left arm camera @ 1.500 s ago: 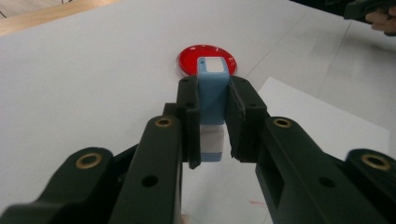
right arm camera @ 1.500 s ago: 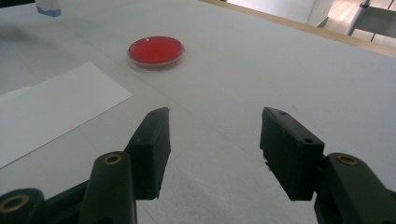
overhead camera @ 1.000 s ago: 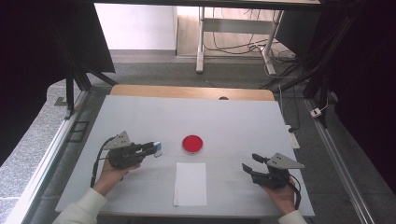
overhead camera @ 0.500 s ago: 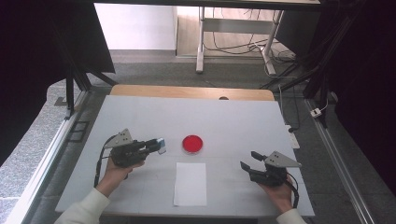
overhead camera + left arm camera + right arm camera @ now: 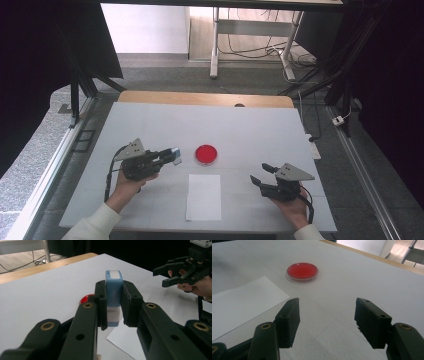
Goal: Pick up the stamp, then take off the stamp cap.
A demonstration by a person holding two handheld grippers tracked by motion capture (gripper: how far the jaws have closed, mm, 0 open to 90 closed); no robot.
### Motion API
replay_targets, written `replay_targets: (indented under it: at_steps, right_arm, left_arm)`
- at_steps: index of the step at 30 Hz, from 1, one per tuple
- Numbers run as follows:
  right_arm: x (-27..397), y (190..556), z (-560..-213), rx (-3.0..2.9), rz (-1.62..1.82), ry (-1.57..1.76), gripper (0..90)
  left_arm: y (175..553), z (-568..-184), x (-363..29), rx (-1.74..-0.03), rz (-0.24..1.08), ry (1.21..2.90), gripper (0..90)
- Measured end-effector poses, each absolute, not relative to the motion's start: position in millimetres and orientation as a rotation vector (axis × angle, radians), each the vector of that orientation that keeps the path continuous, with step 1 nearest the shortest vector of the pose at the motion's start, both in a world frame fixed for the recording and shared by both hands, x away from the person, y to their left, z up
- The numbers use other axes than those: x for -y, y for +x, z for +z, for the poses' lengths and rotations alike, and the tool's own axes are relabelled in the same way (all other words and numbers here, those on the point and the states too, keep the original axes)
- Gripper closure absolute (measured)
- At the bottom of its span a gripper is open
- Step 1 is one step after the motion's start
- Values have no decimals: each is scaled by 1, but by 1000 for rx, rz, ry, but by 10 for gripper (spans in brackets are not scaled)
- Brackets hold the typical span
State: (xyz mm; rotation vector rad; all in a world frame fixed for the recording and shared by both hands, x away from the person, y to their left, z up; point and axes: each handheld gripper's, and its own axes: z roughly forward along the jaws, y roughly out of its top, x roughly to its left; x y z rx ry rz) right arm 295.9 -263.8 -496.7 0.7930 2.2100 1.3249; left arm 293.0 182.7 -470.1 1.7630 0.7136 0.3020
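Stamp held in the left gripper, just left of the red ink pad and above-left of the paper

The left gripper (image 5: 170, 156) is clamped on one blue-and-white stamp (image 5: 113, 290), held off the table (image 5: 250, 125) with its long axis running along the jaws and pointing toward the red ink pad (image 5: 206, 154), which lies just beside the stamp's far end, to its right in the high view. One white sheet of paper (image 5: 204, 196) lies nearer the person, between the two hands, close below the pad. The right gripper (image 5: 260, 175) holds nothing; its jaws have just been opening and stand fairly wide, aimed across the table toward the pad, well apart from it. The left hand is clearly the nearer to the pad. Count: one stamp, one pad, one sheet, two grippers.
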Motion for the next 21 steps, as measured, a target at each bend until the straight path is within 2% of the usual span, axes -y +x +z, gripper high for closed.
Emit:
replay_targets:
  at_steps: [21]
  right_arm:
    - [255, 296, -499, -2224, 1338, 782, 363]
  left_arm:
    - [296, -469, -165, -695, 281, 1758, 758]
